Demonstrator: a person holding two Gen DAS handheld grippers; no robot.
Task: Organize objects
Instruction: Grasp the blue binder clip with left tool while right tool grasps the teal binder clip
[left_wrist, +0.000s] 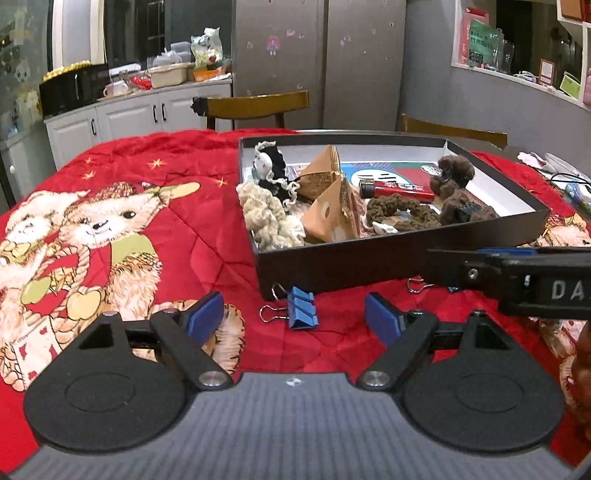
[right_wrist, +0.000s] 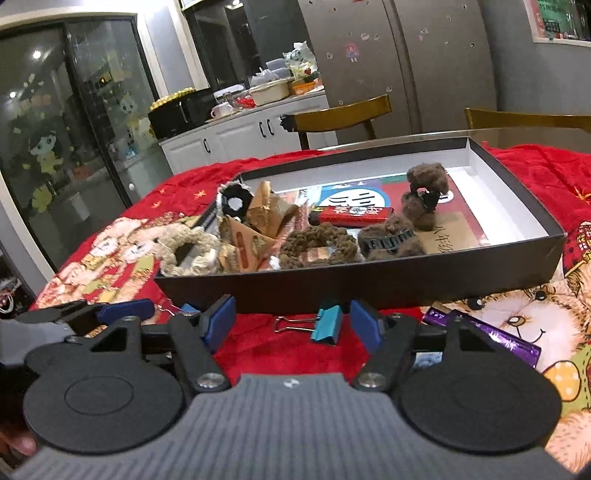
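Left wrist view: the left gripper (left_wrist: 294, 317) is held wide apart over a red bear-print quilt (left_wrist: 155, 192), with a blue metal binder clip (left_wrist: 302, 308) lying between its blue pads, untouched. Just behind it, a shallow black cardboard box (left_wrist: 332, 266) is filled with yarn pieces and a red lighter. In the right wrist view, the right gripper (right_wrist: 292, 324) is seen partly open, a teal binder clip (right_wrist: 327, 325) lying unpinched between its pads.
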